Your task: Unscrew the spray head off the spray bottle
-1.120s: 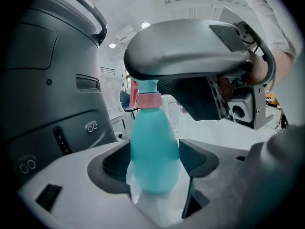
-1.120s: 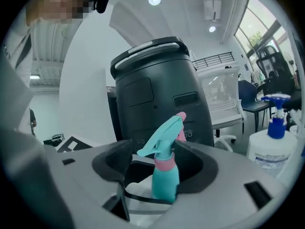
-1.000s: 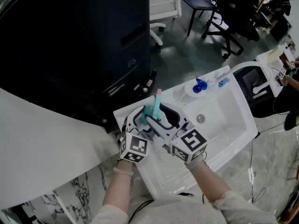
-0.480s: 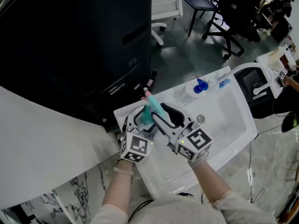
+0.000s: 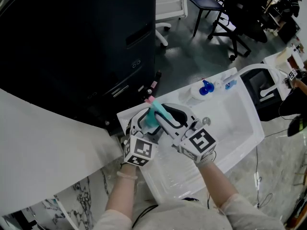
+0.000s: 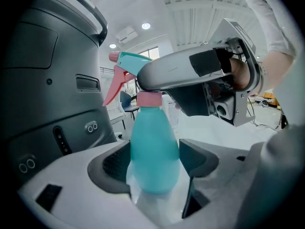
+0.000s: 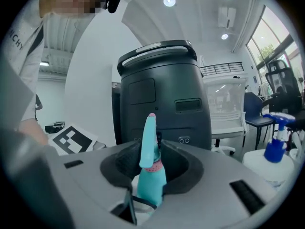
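Observation:
A teal spray bottle (image 5: 152,118) stands upright over the white basin's left end. My left gripper (image 5: 145,123) is shut on its body, and the dark pads press both sides of the bottle (image 6: 153,151). The teal spray head (image 6: 126,63) with its pink trigger and pink collar (image 6: 149,98) tops it. My right gripper (image 5: 165,113) reaches in from the right; its jaws have just been closing with the spray head (image 7: 149,144) between them, and its pads now grip the head at both sides just above the collar.
A white basin (image 5: 230,123) with a drain (image 5: 206,121) runs to the right. A white bottle with a blue spray head (image 5: 204,88) stands at its far rim. A big dark machine (image 5: 96,42) rises close behind the bottle. Office chairs (image 5: 230,13) stand farther back.
The spray head's nozzle has swung from pointing away to pointing left. The right gripper has rolled a little and closed round the head. The left gripper and the bottle's body stayed put.

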Demonstrator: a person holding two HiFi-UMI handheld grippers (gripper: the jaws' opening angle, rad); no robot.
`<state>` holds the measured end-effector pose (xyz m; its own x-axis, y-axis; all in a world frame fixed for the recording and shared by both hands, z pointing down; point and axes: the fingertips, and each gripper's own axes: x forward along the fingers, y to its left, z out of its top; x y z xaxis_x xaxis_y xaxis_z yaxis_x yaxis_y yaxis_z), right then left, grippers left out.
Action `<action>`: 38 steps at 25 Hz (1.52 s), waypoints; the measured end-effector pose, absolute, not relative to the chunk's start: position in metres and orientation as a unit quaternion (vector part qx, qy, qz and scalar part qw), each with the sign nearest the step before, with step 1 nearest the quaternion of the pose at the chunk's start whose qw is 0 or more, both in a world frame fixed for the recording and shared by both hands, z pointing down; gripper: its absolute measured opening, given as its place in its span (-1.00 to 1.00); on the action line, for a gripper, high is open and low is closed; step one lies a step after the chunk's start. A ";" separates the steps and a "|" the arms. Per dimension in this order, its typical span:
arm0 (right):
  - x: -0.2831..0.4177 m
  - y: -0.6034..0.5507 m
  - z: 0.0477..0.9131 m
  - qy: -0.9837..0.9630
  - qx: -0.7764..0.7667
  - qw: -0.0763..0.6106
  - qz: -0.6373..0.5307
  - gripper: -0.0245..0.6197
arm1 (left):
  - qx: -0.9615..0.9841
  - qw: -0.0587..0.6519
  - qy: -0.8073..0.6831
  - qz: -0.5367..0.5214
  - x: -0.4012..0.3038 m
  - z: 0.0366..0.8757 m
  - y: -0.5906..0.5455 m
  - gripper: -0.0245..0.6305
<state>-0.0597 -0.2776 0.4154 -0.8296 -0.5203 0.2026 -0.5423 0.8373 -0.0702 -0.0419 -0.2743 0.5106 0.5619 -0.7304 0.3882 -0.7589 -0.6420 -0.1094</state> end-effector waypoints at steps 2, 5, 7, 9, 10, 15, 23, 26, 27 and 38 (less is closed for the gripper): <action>-0.059 -0.276 0.415 -0.958 0.266 0.094 0.056 -0.56 | 0.883 0.036 -0.422 0.203 -0.042 0.510 -0.274 0.06; -0.059 -0.274 0.414 -0.966 0.235 0.099 0.047 -0.57 | 0.883 0.035 -0.422 0.202 -0.042 0.509 -0.274 0.06; -0.058 -0.274 0.413 -0.972 0.206 0.103 0.045 -0.56 | 0.883 0.035 -0.422 0.202 -0.042 0.509 -0.274 0.06; -0.055 -0.275 0.410 -0.975 0.189 0.109 0.042 -0.55 | 0.883 0.036 -0.422 0.202 -0.041 0.509 -0.274 0.06; -0.053 -0.275 0.409 -0.975 0.186 0.112 0.038 -0.55 | 0.883 0.036 -0.422 0.202 -0.041 0.510 -0.274 0.06; -0.040 -0.277 0.409 -0.974 0.190 0.113 0.051 -0.58 | 0.884 0.034 -0.419 0.202 -0.042 0.510 -0.274 0.06; -0.044 -0.279 0.402 -0.977 0.186 0.077 0.071 -0.62 | 0.886 0.034 -0.417 0.199 -0.042 0.510 -0.274 0.06; -0.041 -0.278 0.389 -0.977 0.194 0.069 0.057 -0.62 | 0.887 0.029 -0.417 0.194 -0.042 0.509 -0.274 0.06; -0.041 -0.277 0.384 -0.977 0.195 0.066 0.055 -0.63 | 0.888 0.027 -0.417 0.192 -0.042 0.509 -0.274 0.06; -0.033 -0.270 0.317 -0.977 0.208 0.050 0.017 -0.63 | 0.878 0.007 -0.421 0.229 -0.045 0.516 -0.268 0.07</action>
<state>-0.0334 -0.2701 0.3170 -0.9089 -0.4037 0.1049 -0.4071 0.9133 -0.0127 -0.0454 -0.2679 0.5159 0.5411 -0.7357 0.4074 -0.7422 -0.6456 -0.1802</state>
